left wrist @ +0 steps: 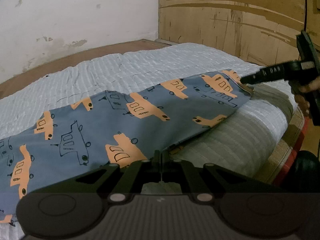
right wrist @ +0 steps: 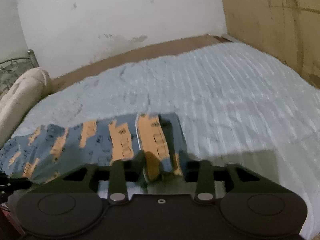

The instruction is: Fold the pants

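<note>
On the bed (left wrist: 140, 64), pants (left wrist: 124, 124), both grippers at edges

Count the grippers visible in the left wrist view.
2: the left gripper at the bottom centre, shut on the pants' near edge; the right gripper coming in from the right, at their far corner.

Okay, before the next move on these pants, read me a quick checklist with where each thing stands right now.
1. Left gripper shut on the pants: ok.
2. Right gripper clear of the cloth: not ok, jaws apart but the pants end lies between them.
3. Pants flat: not ok, bunched toward the left in the right wrist view.
4. Bed cover beyond the pants free: ok.
5. Pant legs aligned: cannot tell.
</note>
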A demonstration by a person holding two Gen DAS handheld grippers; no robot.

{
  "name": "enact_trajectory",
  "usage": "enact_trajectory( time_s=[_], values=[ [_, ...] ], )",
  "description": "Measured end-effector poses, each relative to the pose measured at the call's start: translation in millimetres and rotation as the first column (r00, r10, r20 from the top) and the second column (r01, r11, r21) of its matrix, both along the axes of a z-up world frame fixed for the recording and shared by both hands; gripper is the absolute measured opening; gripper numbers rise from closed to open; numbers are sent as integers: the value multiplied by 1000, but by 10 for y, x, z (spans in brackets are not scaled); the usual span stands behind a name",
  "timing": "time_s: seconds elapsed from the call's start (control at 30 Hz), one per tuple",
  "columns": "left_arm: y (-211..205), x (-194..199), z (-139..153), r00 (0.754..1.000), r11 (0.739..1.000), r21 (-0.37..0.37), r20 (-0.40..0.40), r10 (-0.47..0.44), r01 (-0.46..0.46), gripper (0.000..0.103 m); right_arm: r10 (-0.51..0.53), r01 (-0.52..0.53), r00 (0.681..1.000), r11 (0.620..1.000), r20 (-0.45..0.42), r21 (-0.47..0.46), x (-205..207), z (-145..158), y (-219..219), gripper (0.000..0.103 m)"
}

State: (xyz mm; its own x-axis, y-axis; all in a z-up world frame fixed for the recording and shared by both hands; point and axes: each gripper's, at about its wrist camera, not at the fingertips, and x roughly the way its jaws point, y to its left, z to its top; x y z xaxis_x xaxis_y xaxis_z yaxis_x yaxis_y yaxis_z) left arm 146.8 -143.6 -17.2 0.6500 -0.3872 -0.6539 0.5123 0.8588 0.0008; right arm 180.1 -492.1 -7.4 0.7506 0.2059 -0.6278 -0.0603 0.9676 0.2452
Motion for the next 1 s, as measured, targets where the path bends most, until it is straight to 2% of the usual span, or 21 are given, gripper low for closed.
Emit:
enact_trajectory(
  time_s=[0.07,0.2,0.27,0.3,0.33,0.43,0.53,0.63,0.83,0.9,0.97,1.0],
  values=[
    [-6,3,0,1000,1000,1,0,1,-1,0,8,-8,1000,1000,15,6,50,33,-21,53],
    [-6,-3,-5,1000,1000,-3,0,10,-10,0,6,-6,1000,999,5,43,322,11,-38,53],
    [-3,-8,0,1000,1000,-6,2,13,-13,0,9,-7,1000,997,-14,79,465,-14,-41,42],
    [-3,-11,7,1000,1000,-8,5,14,-14,0,16,-13,1000,995,-25,101,536,-33,-38,22],
    [3,-13,12,1000,1000,-11,8,14,-14,0,23,-20,999,993,-30,113,582,-31,-28,7],
    [21,-31,53,1000,1000,-28,26,14,-13,0,21,-21,1000,997,-9,78,637,17,38,5],
    [6,-49,104,999,999,-44,54,8,-6,0,-1,-1,998,1000,63,26,580,144,62,4],
    [-49,-21,95,998,1000,-31,55,3,-1,0,-22,25,994,999,108,-30,527,229,79,4],
    [-56,-12,-26,1000,1000,-24,23,-1,2,2,-30,35,999,991,43,-129,566,12,114,4],
    [-25,-14,-22,1000,999,-38,10,-1,2,8,-39,41,999,991,22,-130,578,-77,111,5],
    [0,-11,-11,1000,999,-46,2,3,-3,28,-44,46,999,988,18,-144,577,-133,128,7],
    [11,-21,-6,1000,999,-50,2,10,-10,45,-46,48,999,987,18,-154,573,-146,141,9]
  ],
)
